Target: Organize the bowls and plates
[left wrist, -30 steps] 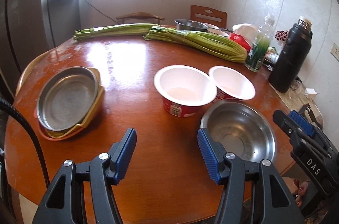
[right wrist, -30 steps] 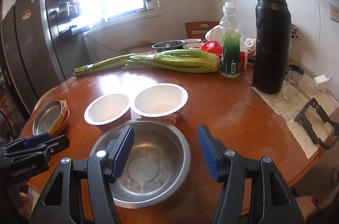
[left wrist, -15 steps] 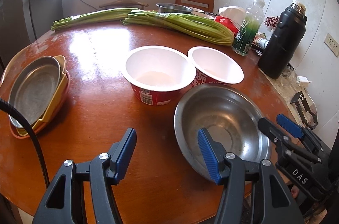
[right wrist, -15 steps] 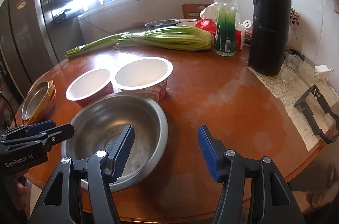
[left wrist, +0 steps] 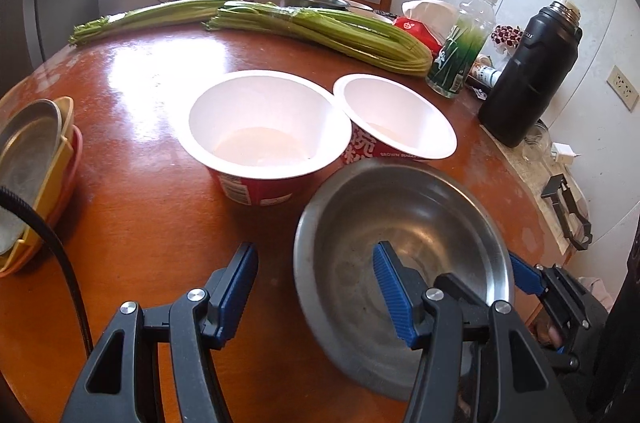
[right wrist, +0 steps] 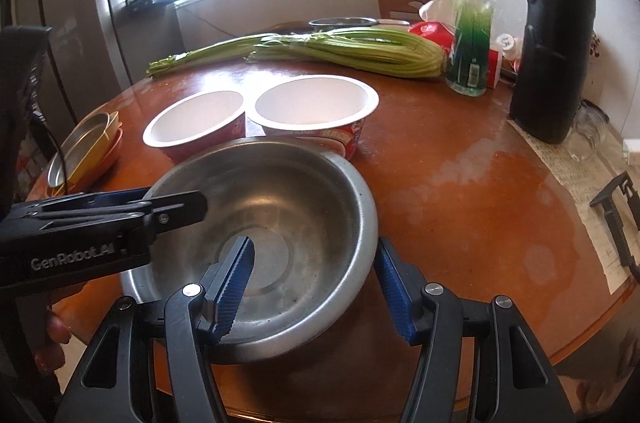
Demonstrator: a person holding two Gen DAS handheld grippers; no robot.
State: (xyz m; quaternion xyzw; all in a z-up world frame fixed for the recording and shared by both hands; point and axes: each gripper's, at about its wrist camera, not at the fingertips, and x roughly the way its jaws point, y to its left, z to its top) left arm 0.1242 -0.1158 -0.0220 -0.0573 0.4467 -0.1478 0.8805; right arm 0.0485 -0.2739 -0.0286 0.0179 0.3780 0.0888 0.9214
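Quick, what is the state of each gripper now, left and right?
Left gripper: open, straddling the near-left rim of the steel bowl, not gripping.
Right gripper: closing, the bowl's right rim between its fingers, not yet pressed.

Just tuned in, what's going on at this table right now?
A person is working both sides of the steel bowl near the table edge. Each hand-held gripper straddles its rim: the left hand-held gripper on one side, the right hand-held gripper, jaws closing, on the other. Neither pinches it yet. Two paper bowls wait behind.
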